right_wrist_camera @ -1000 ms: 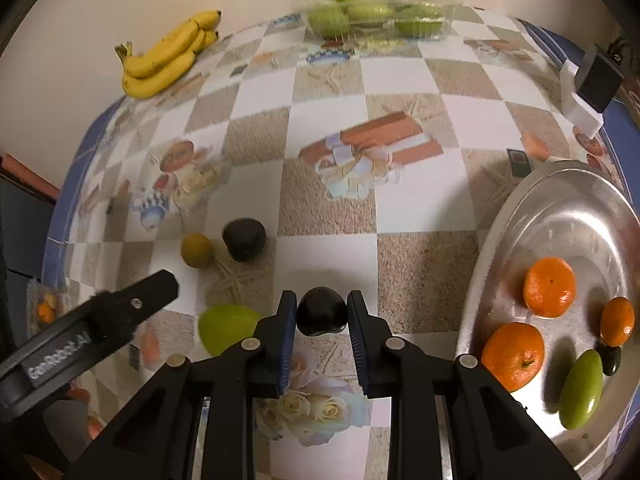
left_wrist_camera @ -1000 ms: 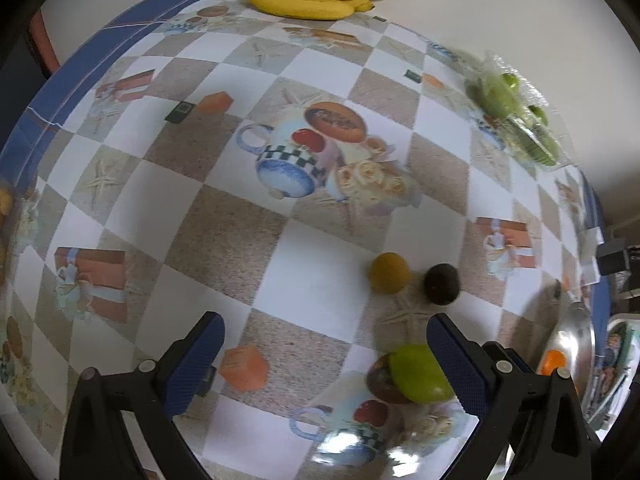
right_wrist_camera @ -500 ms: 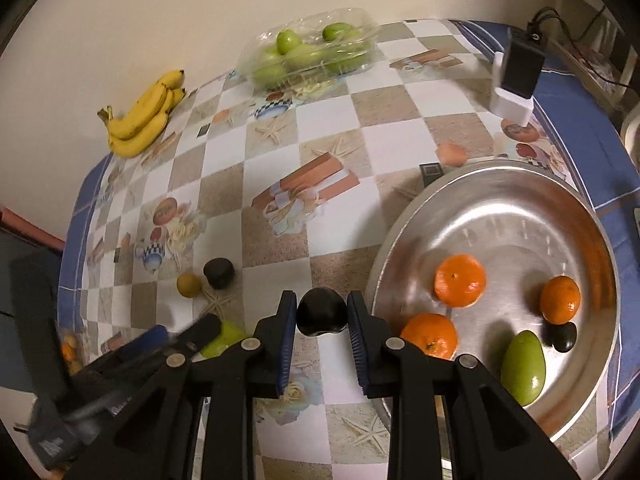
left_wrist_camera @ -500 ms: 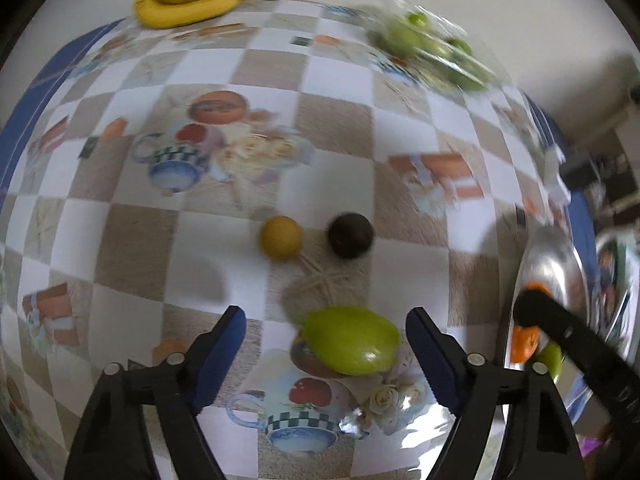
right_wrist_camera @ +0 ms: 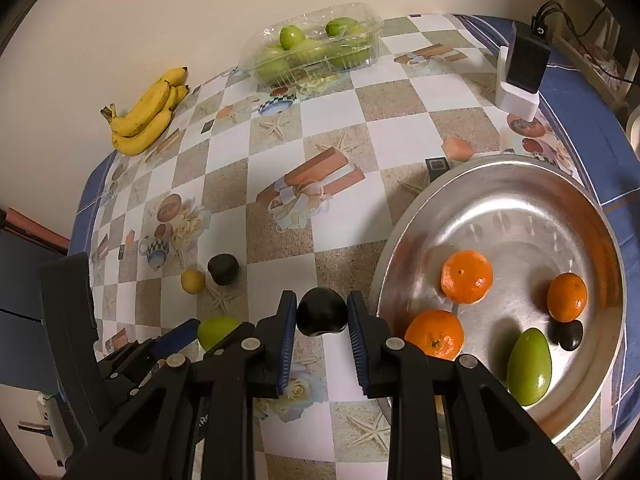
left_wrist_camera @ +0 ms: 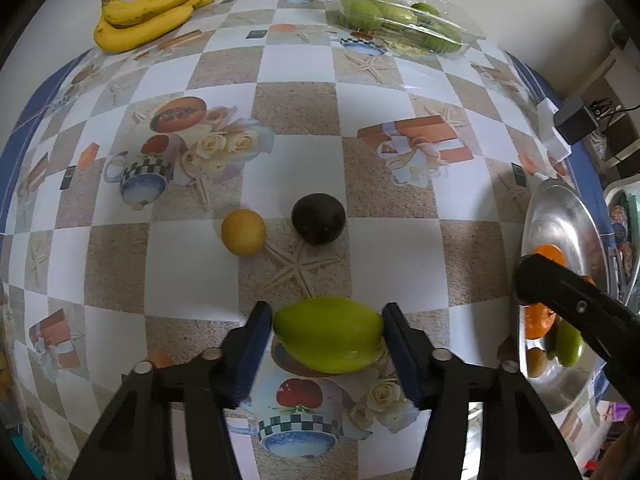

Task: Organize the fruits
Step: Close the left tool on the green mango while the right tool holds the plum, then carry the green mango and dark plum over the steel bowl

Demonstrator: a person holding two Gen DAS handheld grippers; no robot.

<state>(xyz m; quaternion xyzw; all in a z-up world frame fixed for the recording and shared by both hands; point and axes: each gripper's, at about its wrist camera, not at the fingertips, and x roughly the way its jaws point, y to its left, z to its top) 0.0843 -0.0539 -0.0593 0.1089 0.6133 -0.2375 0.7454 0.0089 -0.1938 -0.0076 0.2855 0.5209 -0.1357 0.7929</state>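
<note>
Left tool (left_wrist_camera: 328, 338) newly around mango (left_wrist_camera: 329, 334), seemingly touching

Three oranges (right_wrist_camera: 466, 277) are sitting on one metal tray (right_wrist_camera: 520, 184); two green mangoes (right_wrist_camera: 529, 366), three dark fruits (right_wrist_camera: 322, 311), one yellow fruit (right_wrist_camera: 193, 281), one banana bunch (right_wrist_camera: 149, 114).

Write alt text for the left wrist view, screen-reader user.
The left gripper has been closing its jaws around a green mango lying on a checkered tablecloth. Beyond it sit a small yellow fruit and a dark round fruit; bananas lie at the far edge, a steel tray at right.
</note>
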